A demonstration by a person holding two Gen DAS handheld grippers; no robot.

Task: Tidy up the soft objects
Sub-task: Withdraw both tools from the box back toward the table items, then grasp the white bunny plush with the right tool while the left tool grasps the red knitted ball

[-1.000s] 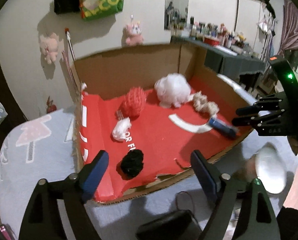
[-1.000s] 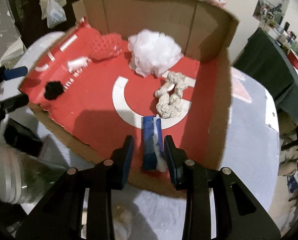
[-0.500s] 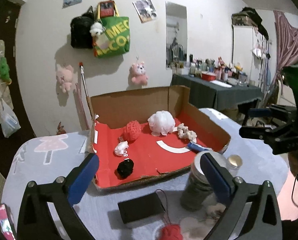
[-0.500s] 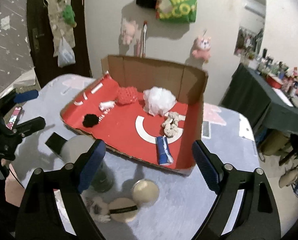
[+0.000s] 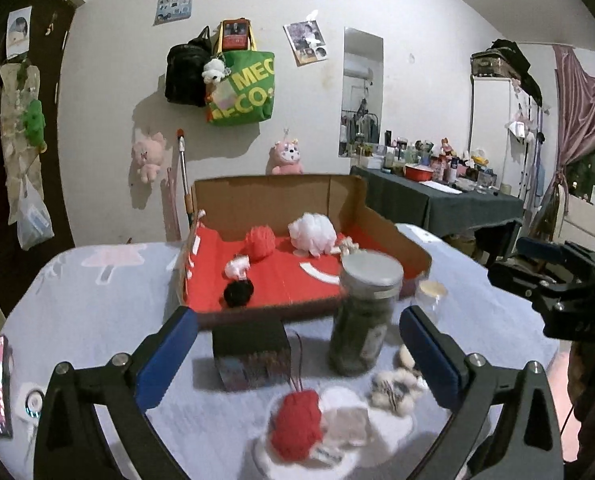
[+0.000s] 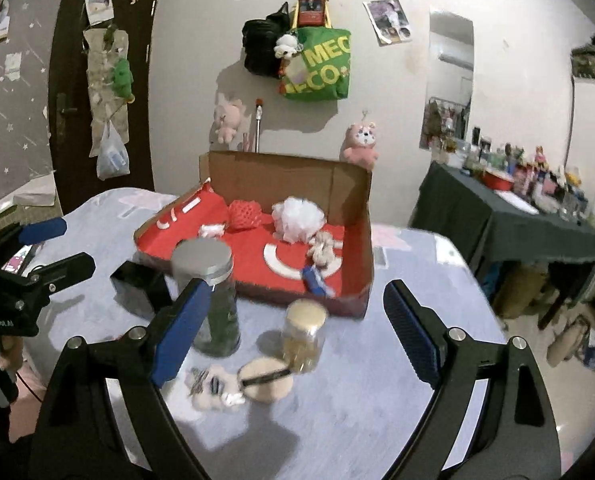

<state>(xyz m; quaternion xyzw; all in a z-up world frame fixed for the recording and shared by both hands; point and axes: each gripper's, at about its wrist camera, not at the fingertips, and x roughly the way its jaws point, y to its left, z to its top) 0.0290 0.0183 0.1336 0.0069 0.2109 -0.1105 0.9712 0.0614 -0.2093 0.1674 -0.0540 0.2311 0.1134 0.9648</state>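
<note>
**Soft things in the red-lined box, both tongs released**

A cardboard box with a red lining sits on the grey-blue surface, its near side low and its back and right walls upright. Inside lie a white mesh puff near the back wall, a red knitted ball just left of it, a small white-and-pink scrap further left, a beige knotted rope piece on the white ring printed on the lining, a blue packet near the front edge, and a black pompom at the front left.

In front of the box stand a tall jar with a grey metal lid and dark contents, and a smaller jar with a pale lid and yellowish contents. A black box stands beside the tall jar. Nearer still lie a round powder puff, a fluffy striped toy and a red pompom on something white.

On the wall a green bag reads "MEC" over "ECO"; the rest is hidden.

The left tongs are released, jaws wide, nothing between the pads. The right tongs are likewise released, their jaws having just opened, gripping nothing.
</note>
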